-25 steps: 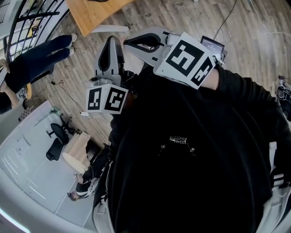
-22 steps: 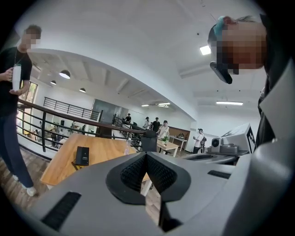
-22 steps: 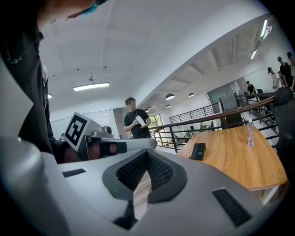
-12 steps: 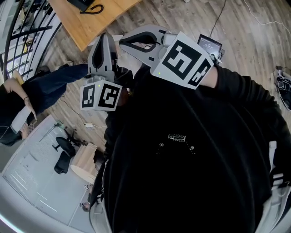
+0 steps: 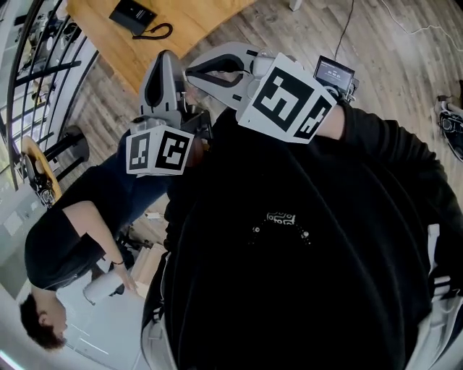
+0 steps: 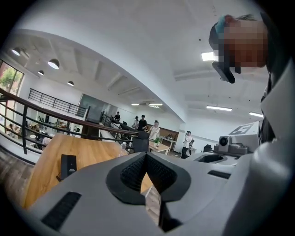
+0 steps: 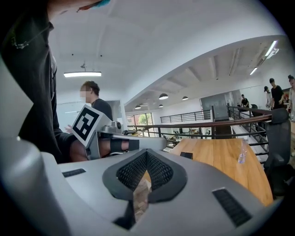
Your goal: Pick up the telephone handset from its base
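- Upper left of the head view: the black telephone [image 5: 134,14] lies on the wooden bench [image 5: 189,22], its cord curled beside it, well apart from both grippers.
- Centre-left: the left gripper [image 5: 165,58] points toward the bench, fingers clenched on nothing.
- Just to its right: the right gripper [image 5: 192,71], fingers pressed together too, empty.

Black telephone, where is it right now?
In the head view the black telephone lies at the top left on the light wooden table, its cord curling to its right.
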